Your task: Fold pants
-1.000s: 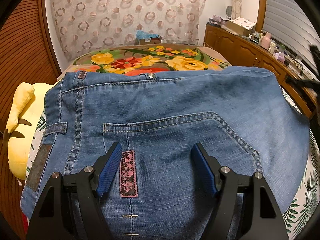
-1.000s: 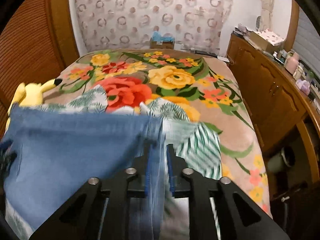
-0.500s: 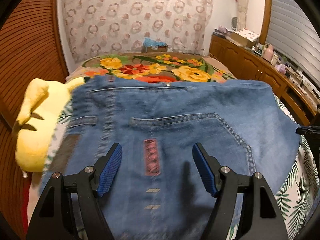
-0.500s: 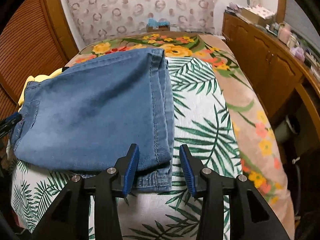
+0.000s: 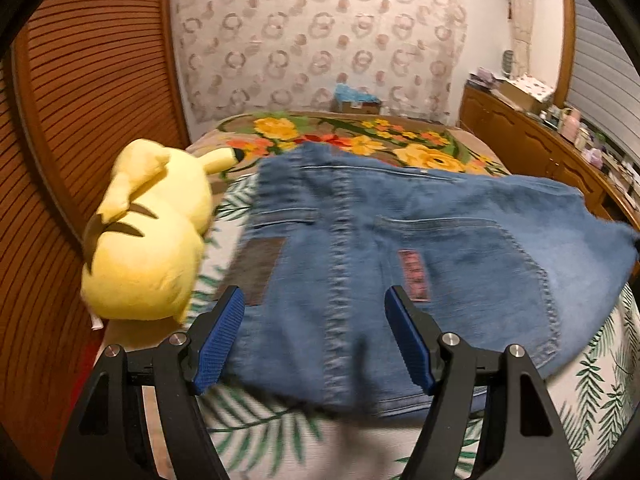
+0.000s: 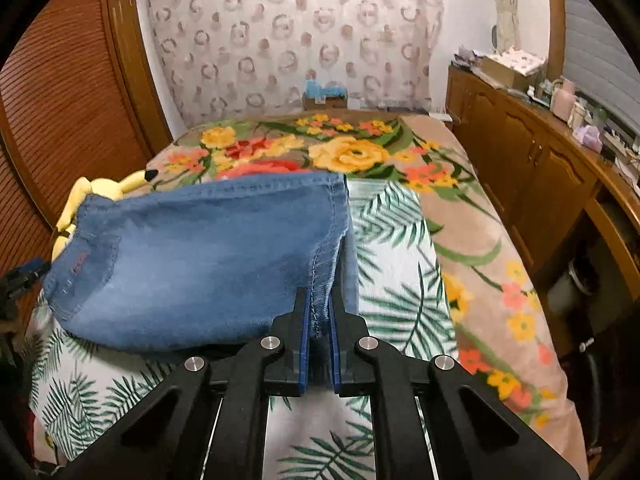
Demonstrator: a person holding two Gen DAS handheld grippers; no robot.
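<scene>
The folded blue jeans (image 5: pixel 400 264) lie on the bed, back pocket and pink label facing up. My left gripper (image 5: pixel 316 340) is open and empty, just above the jeans' near waist end. In the right wrist view the jeans (image 6: pixel 200 256) stretch left from my right gripper (image 6: pixel 319 320), which is shut on the jeans' hem edge and lifts it a little off the leaf-print sheet (image 6: pixel 392 272). The left gripper shows faintly at the far left edge of the right wrist view (image 6: pixel 20 280).
A yellow plush toy (image 5: pixel 148 236) lies on the bed beside the jeans' left side, also seen in the right wrist view (image 6: pixel 100 192). A floral blanket (image 6: pixel 344 152) covers the far bed. A wooden cabinet (image 6: pixel 540 176) runs along the right; a slatted wooden wall (image 5: pixel 80 120) stands left.
My left gripper has drawn back and swung left off the jeans, staying open. My right gripper, open half a second ago, has shut on the hem edge and lifted it.
</scene>
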